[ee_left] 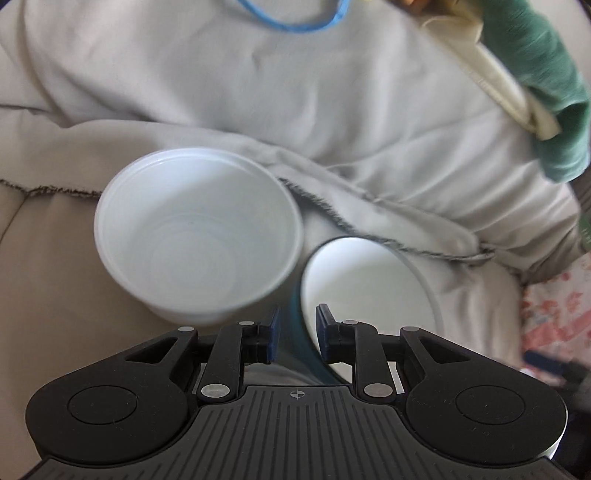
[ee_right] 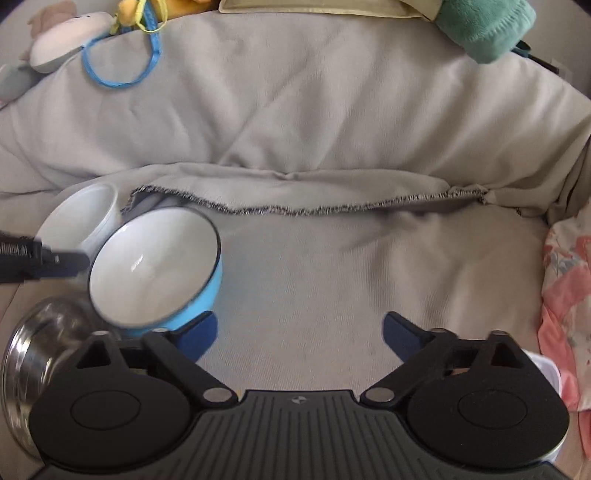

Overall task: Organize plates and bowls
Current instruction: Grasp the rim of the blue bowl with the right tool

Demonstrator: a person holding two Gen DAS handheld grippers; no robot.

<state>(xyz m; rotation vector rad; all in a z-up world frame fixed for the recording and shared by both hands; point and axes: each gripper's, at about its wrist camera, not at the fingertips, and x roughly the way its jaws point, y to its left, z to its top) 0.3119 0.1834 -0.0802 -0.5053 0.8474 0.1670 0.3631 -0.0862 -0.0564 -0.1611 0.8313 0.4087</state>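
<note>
The left hand-held gripper point(ee_left: 297, 334) has its 2 blue-padded fingers point(ee_left: 274, 332) brought close together on the rim of the blue enamel bowl with a white inside point(ee_left: 365, 284); the rim wall passes between the pads. In the right wrist view this same bowl point(ee_right: 155, 266) is tilted, with its opening turned toward the camera, and the left hand-held gripper point(ee_right: 79, 261) reaches it from the left side. Whether the bowl rests on the cloth or is lifted, I cannot tell.

Just beside it, on the left, is the white plastic bowl with a ribbed wall point(ee_left: 199, 232), upright and open to the top. In the right wrist view this white bowl point(ee_right: 79, 218) is behind the blue one. A shiny round steel bowl point(ee_right: 33, 354) lies at the lower left, near the blue bowl.

The right hand-held gripper point(ee_right: 299, 334) has its 2 fingers point(ee_right: 400, 332) spread wide, with nothing between them, over the grey blanket point(ee_right: 295, 122) that covers the sofa. A blue ribbon loop point(ee_right: 118, 62), a white soft toy point(ee_right: 62, 40) and a green fluffy cloth point(ee_right: 484, 26) lie at the back. A pink flowered fabric point(ee_right: 565, 280) is at the right edge.
</note>
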